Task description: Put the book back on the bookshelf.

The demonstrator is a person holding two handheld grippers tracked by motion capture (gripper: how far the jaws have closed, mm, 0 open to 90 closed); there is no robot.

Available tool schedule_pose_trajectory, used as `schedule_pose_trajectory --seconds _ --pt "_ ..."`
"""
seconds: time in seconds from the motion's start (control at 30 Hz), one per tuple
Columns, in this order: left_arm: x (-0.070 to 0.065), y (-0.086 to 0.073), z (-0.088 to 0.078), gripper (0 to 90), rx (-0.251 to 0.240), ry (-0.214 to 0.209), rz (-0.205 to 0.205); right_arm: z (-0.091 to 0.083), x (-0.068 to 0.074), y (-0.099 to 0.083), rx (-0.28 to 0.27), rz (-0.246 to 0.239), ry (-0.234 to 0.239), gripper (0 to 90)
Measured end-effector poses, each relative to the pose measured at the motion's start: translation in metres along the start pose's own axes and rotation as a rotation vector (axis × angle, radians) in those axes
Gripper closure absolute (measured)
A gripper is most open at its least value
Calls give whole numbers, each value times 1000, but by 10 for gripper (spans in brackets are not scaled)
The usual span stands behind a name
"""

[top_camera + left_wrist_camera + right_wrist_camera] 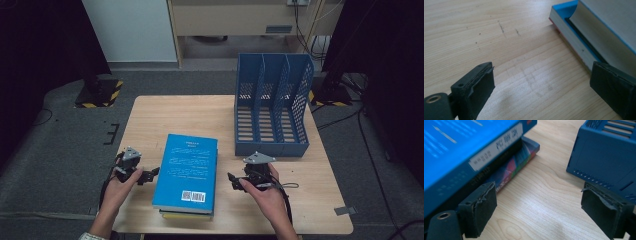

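Both tools flank a stack of books on the pale wooden desk [150,112] in the high view: the left tool [148,176] just beside the stack's left edge, the right tool [234,182] near its right edge, each held in a hand and neither gripping anything. The thick blue paperback book [187,171] lies flat on top, hiding most of the volumes beneath; a yellow edge peeks out at the near end. A blue perforated plastic file rack [272,107] stands behind the right tool, its three slots open toward the person.

From the left gripper view, the jaws stand wide apart over bare wood, with the stack's page edges just past the right jaw and the books cut off by the frame.

From the right gripper view, the jaws also gape, empty. The blue book's spine is blurred, its lettering unreadable, and a colourful thinner book [517,161] underneath shows partly. The rack's corner sits behind the right jaw.
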State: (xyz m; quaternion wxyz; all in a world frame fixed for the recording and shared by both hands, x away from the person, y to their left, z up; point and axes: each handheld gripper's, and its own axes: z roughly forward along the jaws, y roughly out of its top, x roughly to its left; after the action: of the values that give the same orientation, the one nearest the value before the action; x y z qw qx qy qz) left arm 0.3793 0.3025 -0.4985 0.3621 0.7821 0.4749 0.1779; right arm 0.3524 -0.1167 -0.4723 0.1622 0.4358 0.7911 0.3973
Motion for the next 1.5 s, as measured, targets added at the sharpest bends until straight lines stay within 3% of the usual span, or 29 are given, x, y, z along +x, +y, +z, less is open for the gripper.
schedule_pose_trajectory --seconds 0.2,0.33,0.5,0.63,0.73,0.87,0.93,1.03,1.27,1.5 --pt "4 2 -10 55 -20 -9 4 -12 5 8 -28 -5 15 134" --pt "8 10 -25 58 -34 -20 3 -19 14 19 -30 -39 33 127" --pt "7 29 -35 59 -22 -36 63 -24 25 38 -36 -73 51 114" --pt "5 50 -41 56 -42 -64 96 -27 28 50 -40 -94 57 102" --pt "4 64 -42 55 -39 -83 124 -28 32 60 -47 -100 89 89" --pt "0 81 -39 55 -38 -97 144 -23 42 67 -36 -133 131 73" --pt "-5 86 -36 55 -51 -142 128 -17 46 69 -27 -134 157 71" --pt "-12 87 -34 55 -49 -125 143 -10 53 69 -19 -142 174 66" --pt "-31 69 -34 46 -53 -159 149 2 59 64 12 -156 164 55" --pt "-45 58 -29 39 -38 -191 158 8 58 60 19 -133 187 57"
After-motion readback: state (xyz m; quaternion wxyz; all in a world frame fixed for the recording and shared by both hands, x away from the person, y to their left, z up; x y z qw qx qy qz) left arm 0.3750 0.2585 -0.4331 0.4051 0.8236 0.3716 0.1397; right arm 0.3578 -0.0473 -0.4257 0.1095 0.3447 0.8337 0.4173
